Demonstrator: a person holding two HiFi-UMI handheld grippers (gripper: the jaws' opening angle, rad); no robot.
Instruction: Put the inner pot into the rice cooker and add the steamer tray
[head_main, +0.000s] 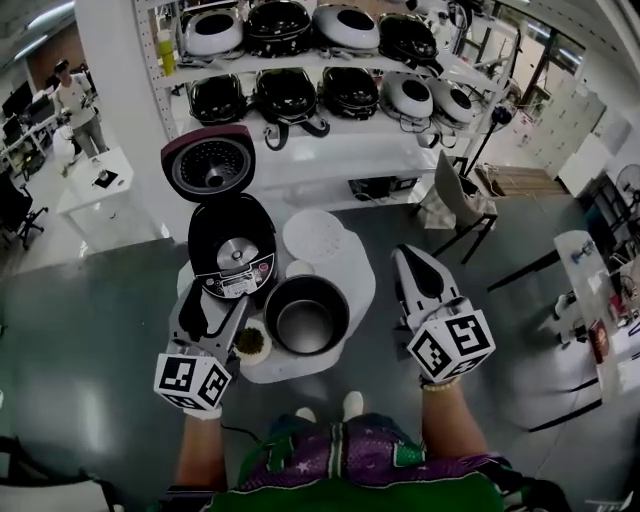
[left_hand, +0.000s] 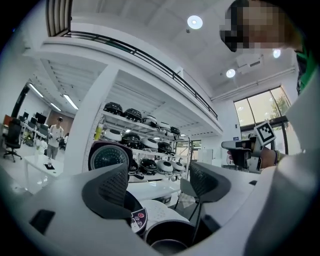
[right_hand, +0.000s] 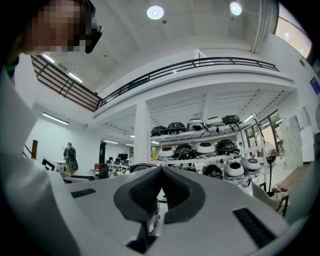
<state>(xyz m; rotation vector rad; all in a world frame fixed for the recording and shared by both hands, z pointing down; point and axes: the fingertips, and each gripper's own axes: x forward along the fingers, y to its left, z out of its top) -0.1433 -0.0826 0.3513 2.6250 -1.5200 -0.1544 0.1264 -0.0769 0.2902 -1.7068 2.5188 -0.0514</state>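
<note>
The inner pot (head_main: 306, 315) stands empty on the round white bench (head_main: 352, 290), just in front and to the right of the rice cooker (head_main: 232, 245), whose lid is up and whose well is bare. The white steamer tray (head_main: 313, 236) lies flat at the bench's far side, behind the pot. The left tool (head_main: 215, 312) hovers level over the near left of the bench, beside the pot and just short of the cooker's control panel. Its jaws are spread wide with nothing between them, and in its own view the pot's rim shows low beneath the gap. The right tool (head_main: 404, 256) hangs off the bench's right edge, over the floor and clear of the pot, with its jaws pressed together on nothing. Both forearms reach forward, gloved hands low. A small bowl (head_main: 251, 343) of something dark sits by the left tool. Print on the cooker's panel is too small to read. Behind stands a shelf (head_main: 330, 80) of more cookers.
</note>
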